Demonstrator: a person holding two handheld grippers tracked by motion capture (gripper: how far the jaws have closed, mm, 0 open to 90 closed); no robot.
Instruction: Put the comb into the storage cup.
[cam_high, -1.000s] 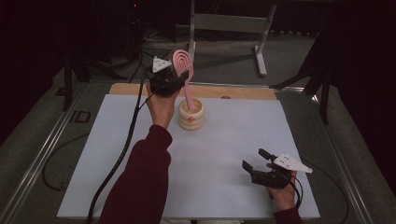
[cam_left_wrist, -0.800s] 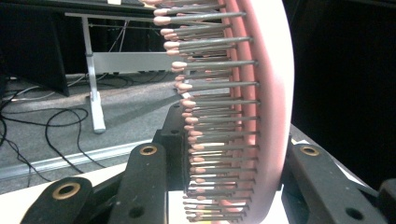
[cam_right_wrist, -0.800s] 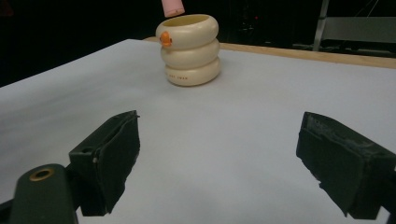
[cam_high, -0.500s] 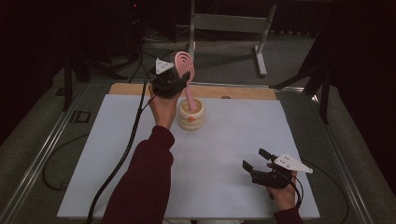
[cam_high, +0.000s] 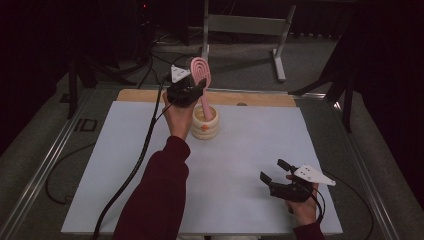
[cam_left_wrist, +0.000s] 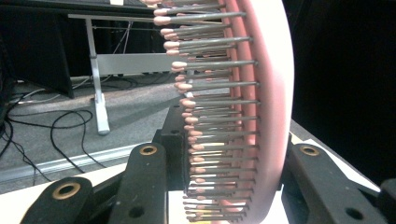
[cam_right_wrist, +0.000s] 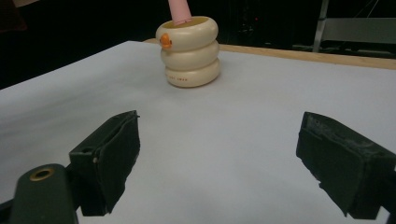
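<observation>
Left gripper (cam_high: 192, 89) clamped on the head of a pink plastic hairbrush with metal bristles (cam_high: 200, 75), held upright at the far side of the white table sheet (cam_high: 240, 150), handle end dipping into the cream, ribbed, three-ringed holder with an orange spot (cam_high: 205, 122). Right gripper (cam_high: 274, 171) resting low near the front right corner, jaws wide apart and gripping nothing, well apart from holder and brush

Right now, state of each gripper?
Left gripper: shut on the pink hairbrush, handle in the cream holder.
Right gripper: open, holding nothing.
</observation>
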